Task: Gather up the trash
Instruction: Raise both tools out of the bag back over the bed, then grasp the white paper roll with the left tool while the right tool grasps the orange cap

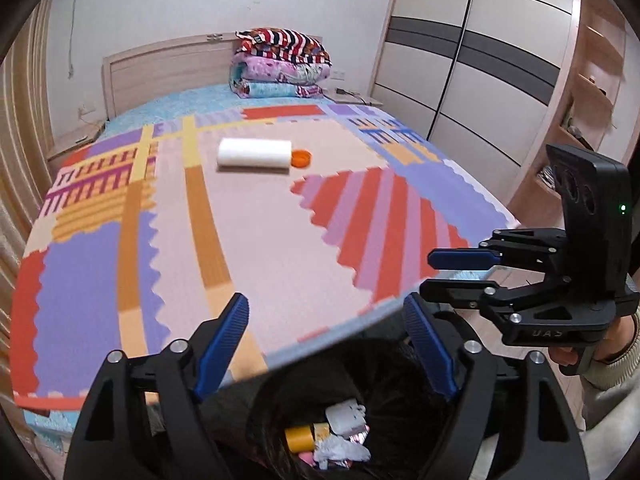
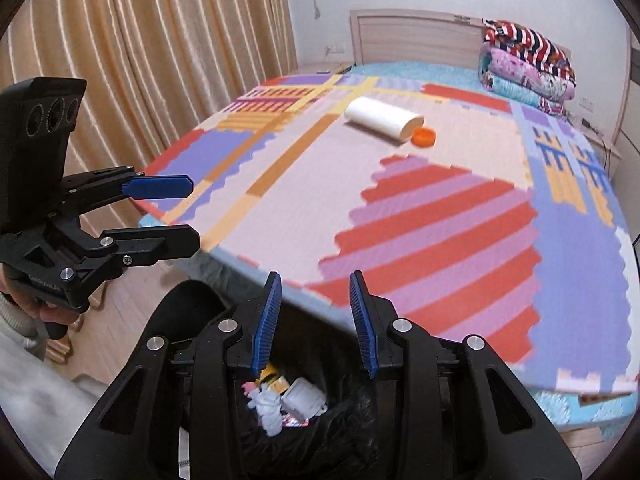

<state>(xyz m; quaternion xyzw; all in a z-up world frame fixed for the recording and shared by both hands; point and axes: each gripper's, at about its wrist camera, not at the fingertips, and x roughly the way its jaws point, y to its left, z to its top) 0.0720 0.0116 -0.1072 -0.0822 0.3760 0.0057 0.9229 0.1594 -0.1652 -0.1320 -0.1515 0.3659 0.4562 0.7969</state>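
At the bottom of both wrist views, below the near edge of the bed, stands a black-lined trash bin (image 1: 380,384) (image 2: 320,432). Inside it lie crumpled white papers (image 1: 340,448) (image 2: 272,408), a short yellow cylinder (image 1: 298,438) and some small wrappers.

Both tools hang over the bin mouth. The left gripper (image 1: 326,354) (image 2: 176,212) has its blue ribbed fingers (image 1: 224,340) wide apart and holds nothing. The right gripper (image 2: 316,324) (image 1: 444,276) also has its fingers apart, with a narrower gap, and it is empty too. The two grippers are near each other but not touching.

On the bed lies a foam puzzle mat in pink, purple, red and orange (image 1: 260,240) (image 2: 420,220). Its near edge reaches over the bin, close to the fingertips of both grippers. The mat surface between the bin and the far objects is bare.

In the upper middle of the left view, far up the mat, a white cylindrical bottle (image 1: 254,154) (image 2: 382,118) lies on its side, and a small orange cap (image 1: 301,158) (image 2: 424,136) rests just beside its open end.

On the body of the right gripper, in the left view, faint letters look like "UAS".

Farther away are folded colourful quilts (image 1: 280,64) (image 2: 528,64) by the headboard, beige curtains (image 2: 140,60) at the upper left of the right view, and a wardrobe with grey bands (image 1: 472,52) at the upper right of the left view.
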